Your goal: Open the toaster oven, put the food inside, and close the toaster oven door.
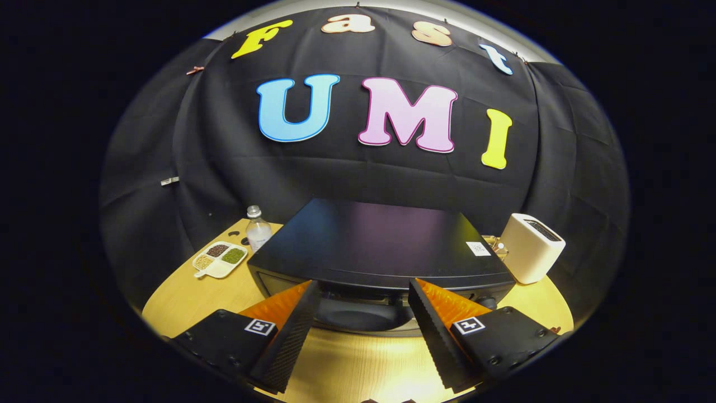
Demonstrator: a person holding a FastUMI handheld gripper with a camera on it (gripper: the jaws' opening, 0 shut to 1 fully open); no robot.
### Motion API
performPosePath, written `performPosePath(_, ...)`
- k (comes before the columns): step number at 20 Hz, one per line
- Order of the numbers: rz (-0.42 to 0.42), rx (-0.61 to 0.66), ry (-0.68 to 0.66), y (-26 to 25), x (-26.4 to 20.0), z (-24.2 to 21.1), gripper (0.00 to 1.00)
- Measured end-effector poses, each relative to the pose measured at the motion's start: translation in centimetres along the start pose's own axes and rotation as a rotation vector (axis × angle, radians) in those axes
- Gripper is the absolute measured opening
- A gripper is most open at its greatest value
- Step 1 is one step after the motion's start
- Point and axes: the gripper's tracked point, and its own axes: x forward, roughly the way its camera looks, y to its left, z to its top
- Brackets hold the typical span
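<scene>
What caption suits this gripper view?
Open gripper faces the closed toaster oven on a wooden table.

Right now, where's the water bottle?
Gripper view: the water bottle stands on the table left of the toaster oven, just behind the divided snack tray, beyond the open jaws.

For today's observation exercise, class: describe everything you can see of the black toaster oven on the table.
The toaster oven is a wide, low black box with a flat, smooth, slightly glossy top bearing a small white sticker near its right rear corner. It sits upright on the wooden table, between a sectioned dish and a white toaster. Its front faces the gripper, showing a dark curved window; the door looks shut. The open fingers straddle the front's upper edge, and contact cannot be judged.
</scene>
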Motion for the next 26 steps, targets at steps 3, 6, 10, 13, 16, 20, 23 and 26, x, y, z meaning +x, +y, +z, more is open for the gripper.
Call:
performPosePath(3, 0.004, 0.032, 0.004, 0.2, 1.0, -0.5, 0.99)
performPosePath(6, -0.002, 0.062, 0.02, 0.4, 0.8, -0.8, 0.99)
performPosePath(10, 0.005, 0.081, 0.039, 1.0, 0.8, -1.3, 0.99)
performPosePath(13, 0.004, 0.09, 0.036, 1.0, 0.0, -1.8, 1.0)
performPosePath(16, 0.001, 0.078, 0.037, 1.1, -0.7, -2.0, 1.0)
performPosePath(20, -0.005, 0.064, 0.043, 1.3, -1.9, -3.1, 1.0)
performPosePath(23, -0.007, 0.056, 0.055, 1.4, -2.8, -4.0, 1.0)
performPosePath(26, 0.001, 0.052, 0.071, 1.6, -3.8, -5.0, 1.0)
